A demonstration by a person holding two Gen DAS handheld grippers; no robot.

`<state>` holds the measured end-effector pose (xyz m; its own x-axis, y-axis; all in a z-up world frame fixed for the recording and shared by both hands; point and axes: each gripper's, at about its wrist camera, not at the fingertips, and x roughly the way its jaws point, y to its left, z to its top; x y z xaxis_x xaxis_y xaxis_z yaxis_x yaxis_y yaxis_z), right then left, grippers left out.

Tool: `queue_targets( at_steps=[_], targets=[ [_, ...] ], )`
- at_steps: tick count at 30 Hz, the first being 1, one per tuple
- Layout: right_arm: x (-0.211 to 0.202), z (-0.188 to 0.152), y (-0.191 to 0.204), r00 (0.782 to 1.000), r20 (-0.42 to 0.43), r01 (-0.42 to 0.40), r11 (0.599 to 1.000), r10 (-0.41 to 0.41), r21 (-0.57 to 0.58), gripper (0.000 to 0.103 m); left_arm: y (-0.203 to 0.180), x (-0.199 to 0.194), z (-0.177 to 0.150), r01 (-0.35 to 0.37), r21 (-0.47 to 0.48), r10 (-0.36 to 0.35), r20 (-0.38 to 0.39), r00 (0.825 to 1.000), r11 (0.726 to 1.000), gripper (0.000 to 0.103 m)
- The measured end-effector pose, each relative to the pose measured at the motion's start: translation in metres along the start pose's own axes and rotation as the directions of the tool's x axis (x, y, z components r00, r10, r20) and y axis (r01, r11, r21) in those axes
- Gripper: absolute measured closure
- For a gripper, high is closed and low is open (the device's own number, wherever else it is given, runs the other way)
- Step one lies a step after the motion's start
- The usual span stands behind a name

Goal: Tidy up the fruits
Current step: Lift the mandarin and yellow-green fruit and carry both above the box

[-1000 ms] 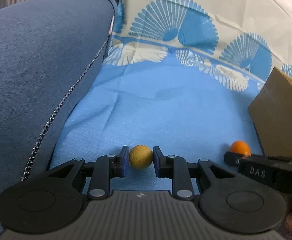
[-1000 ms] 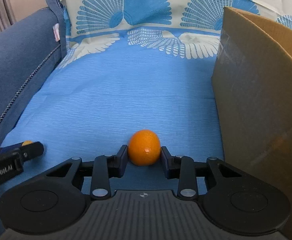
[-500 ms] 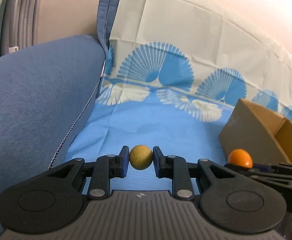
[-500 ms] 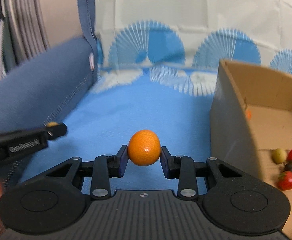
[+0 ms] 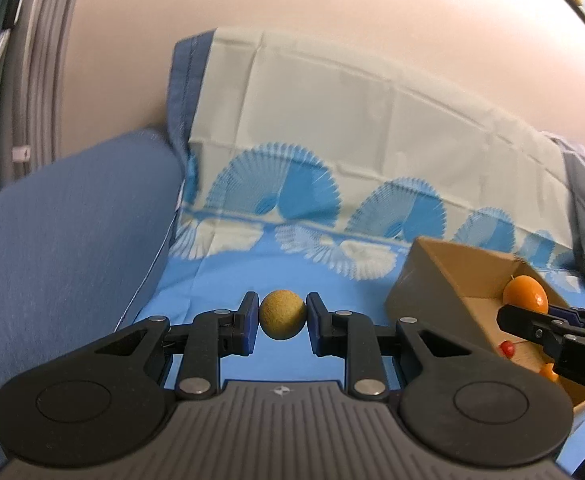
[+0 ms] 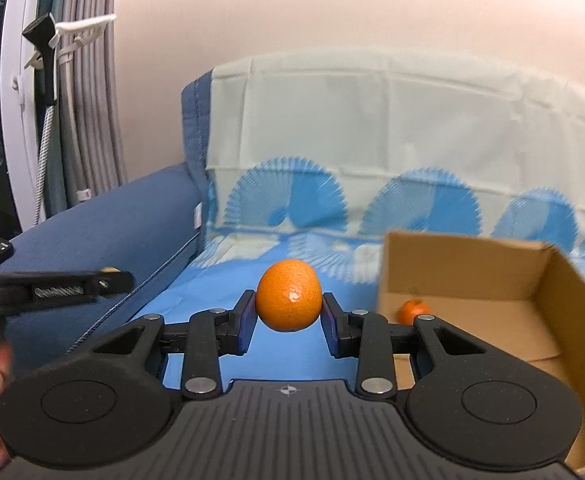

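The left gripper (image 5: pixel 282 322) has a small round fruit (image 5: pixel 282 314) between its pads, above the cloth (image 5: pixel 228 288) that covers the sofa seat. The sofa armrest (image 5: pixel 72 248) lies to the left of it. To the right, on the same cloth, stands an open cardboard box (image 5: pixel 444 280). The right gripper (image 6: pixel 288 322) has a mandarin (image 6: pixel 289 295) between its pads, just left of the box and before its near wall. In the box lie another mandarin (image 6: pixel 411 310) near the back left corner and a few small fruits (image 5: pixel 507 347) on its floor. Behind the box the cloth goes up over the sofa back (image 6: pixel 372 120), and the wall (image 6: pixel 332 8) is behind that.
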<state>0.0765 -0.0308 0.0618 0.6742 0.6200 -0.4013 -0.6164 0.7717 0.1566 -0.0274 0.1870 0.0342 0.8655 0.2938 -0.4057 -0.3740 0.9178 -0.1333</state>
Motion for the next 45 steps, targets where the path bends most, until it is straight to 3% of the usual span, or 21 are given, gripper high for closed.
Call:
queue_targets(
  at_steps=[11, 19, 25, 45],
  targets=[
    [-0.041, -0.001, -0.064, 0.993, 0.061, 0.102, 0.993, -0.105, 0.060, 0.067, -0.050, -0.024, 0.021, 0.086, 0.052, -0.089, 0.065, 0.994, 0.995, 0.075],
    [-0.055, -0.004, -0.097, 0.982, 0.091, 0.154, 0.982, -0.164, 0.108, 0.067, -0.093, -0.021, 0.014, 0.133, 0.157, -0.146, 0.075, 0.986, 0.979, 0.075],
    [-0.060, -0.006, -0.116, 0.976, 0.097, 0.181, 0.975, -0.194, 0.132, 0.067, -0.112, -0.007, 0.001, 0.152, 0.199, -0.163, 0.040, 0.986, 0.968, 0.075],
    [-0.054, -0.007, -0.129, 0.972, 0.072, 0.213, 0.967, -0.224, 0.138, 0.067, -0.139, 0.023, -0.025, 0.233, 0.194, -0.227, -0.052, 0.972, 0.953, 0.075]
  ],
)
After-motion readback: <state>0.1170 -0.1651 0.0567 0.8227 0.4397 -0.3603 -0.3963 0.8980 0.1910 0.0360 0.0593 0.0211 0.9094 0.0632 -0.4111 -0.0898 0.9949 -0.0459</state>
